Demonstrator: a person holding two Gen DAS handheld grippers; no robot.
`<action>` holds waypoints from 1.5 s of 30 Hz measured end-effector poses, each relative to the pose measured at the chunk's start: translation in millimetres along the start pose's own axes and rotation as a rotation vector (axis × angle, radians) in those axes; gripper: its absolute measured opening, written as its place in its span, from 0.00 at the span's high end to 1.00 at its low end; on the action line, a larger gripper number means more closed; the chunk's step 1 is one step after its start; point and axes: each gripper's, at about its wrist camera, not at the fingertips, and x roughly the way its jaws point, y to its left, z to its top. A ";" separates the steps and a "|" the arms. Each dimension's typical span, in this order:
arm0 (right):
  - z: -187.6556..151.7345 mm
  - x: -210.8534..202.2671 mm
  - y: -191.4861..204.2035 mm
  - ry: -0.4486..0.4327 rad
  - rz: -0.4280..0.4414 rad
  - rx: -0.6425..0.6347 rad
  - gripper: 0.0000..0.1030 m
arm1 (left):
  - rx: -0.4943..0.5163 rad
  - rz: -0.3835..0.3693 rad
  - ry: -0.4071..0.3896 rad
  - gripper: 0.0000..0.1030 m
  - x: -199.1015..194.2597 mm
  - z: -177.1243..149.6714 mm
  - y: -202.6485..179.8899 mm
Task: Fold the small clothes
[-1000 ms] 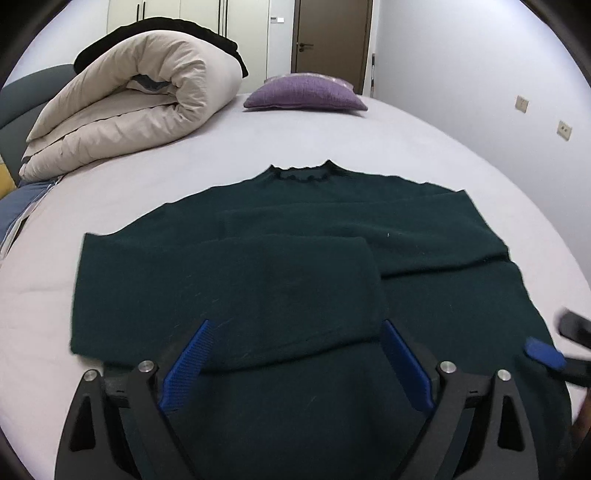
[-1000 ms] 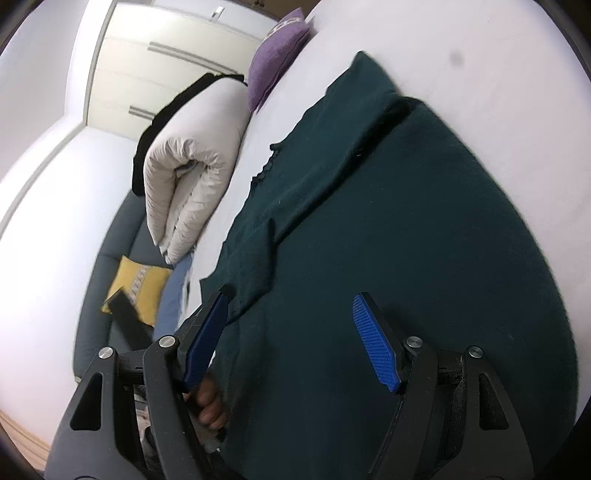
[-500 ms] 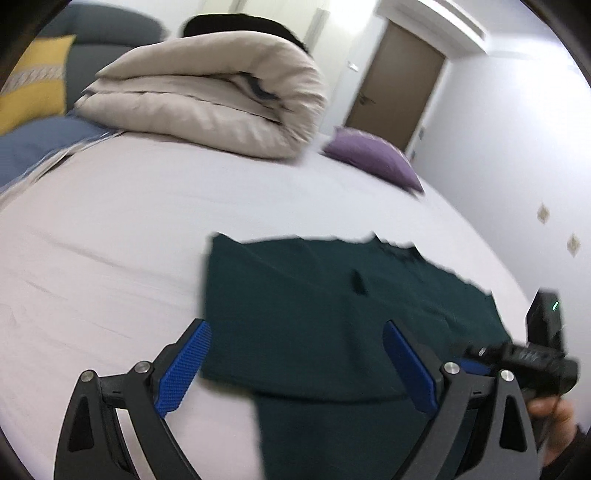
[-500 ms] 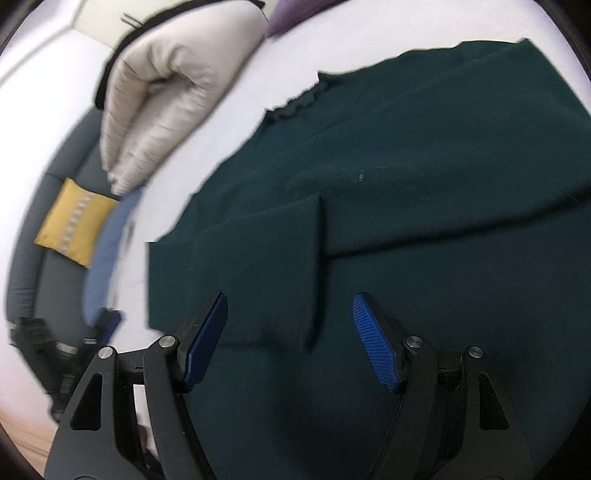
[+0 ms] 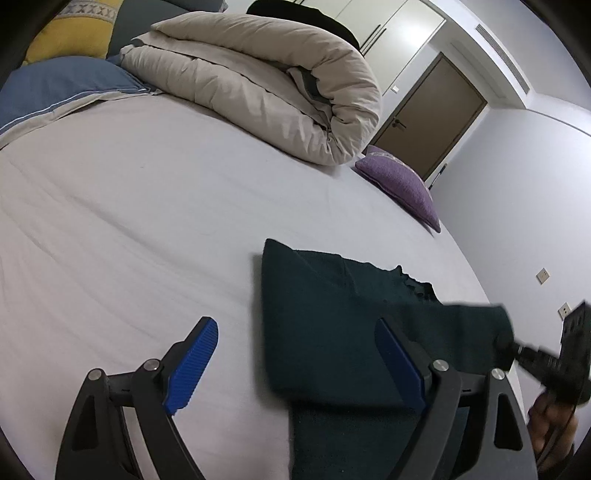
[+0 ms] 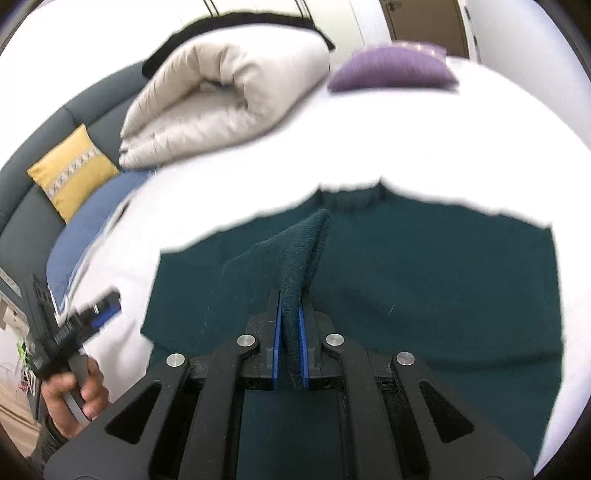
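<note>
Only right wrist view shows right gripper [image 6: 289, 332] pinched on raised ridge of dark green sweater [image 6: 424, 280], which lies flat on white bed [image 6: 369, 147]; left wrist view shows left gripper [image 5: 295, 358] wide apart, empty, over sweater's left edge, rolled beige duvet [image 5: 258, 88] beyond

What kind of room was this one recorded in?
Most likely a bedroom: the sweater lies on a bed with a rolled duvet and purple pillow, and wardrobe doors stand behind.
</note>
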 end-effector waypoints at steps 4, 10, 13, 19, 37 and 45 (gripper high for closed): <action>18.0 5.5 -39.0 -0.012 -0.009 0.049 0.94 | 0.030 0.033 -0.003 0.15 5.1 -0.5 -4.2; -4.1 47.8 -128.7 0.075 -0.022 0.236 0.94 | 0.132 0.099 0.019 0.24 24.2 3.0 -22.8; -14.5 58.6 -146.6 0.065 0.021 0.283 0.93 | 0.186 0.155 0.044 0.32 43.6 9.9 -35.2; -24.0 63.1 -150.6 0.073 0.059 0.298 0.87 | 0.192 0.233 0.123 0.32 93.7 29.8 -46.5; -35.3 43.9 -138.0 0.013 -0.034 0.226 0.95 | 0.311 0.275 0.157 0.91 140.3 29.2 -39.3; -37.5 50.1 -156.0 0.034 0.048 0.299 0.91 | 0.300 0.272 0.084 0.81 99.8 33.5 -40.2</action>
